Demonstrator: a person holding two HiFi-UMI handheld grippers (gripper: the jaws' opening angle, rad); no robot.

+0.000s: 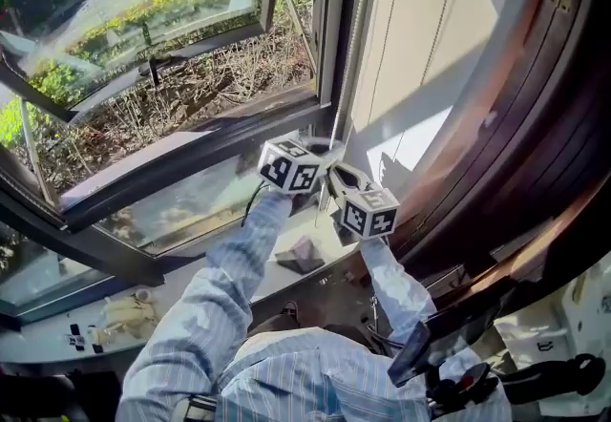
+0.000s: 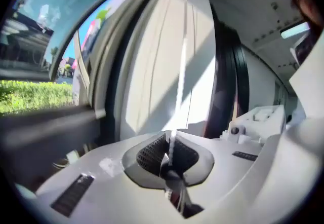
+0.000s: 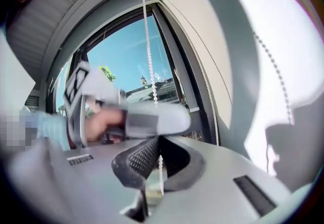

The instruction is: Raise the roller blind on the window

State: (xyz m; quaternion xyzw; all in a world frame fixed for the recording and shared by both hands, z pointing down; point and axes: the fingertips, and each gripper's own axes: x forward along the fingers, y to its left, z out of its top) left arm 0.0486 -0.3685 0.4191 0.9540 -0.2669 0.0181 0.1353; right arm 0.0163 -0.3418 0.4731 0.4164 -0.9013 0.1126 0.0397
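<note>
Left gripper (image 2: 169, 159) and right gripper (image 3: 158, 159) each clamp tight on the bead chain (image 3: 150, 66), side by side; roller blind (image 1: 420, 38) hangs beside the dark window frame (image 1: 329, 29), chain running close along that edge.

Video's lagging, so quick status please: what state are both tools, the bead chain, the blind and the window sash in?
Left tool: shut on the bead chain.
Right tool: shut on the bead chain.
Bead chain: hanging straight, gripped by both tools.
Roller blind: down over its pane.
Window sash: swung open outward.
</note>
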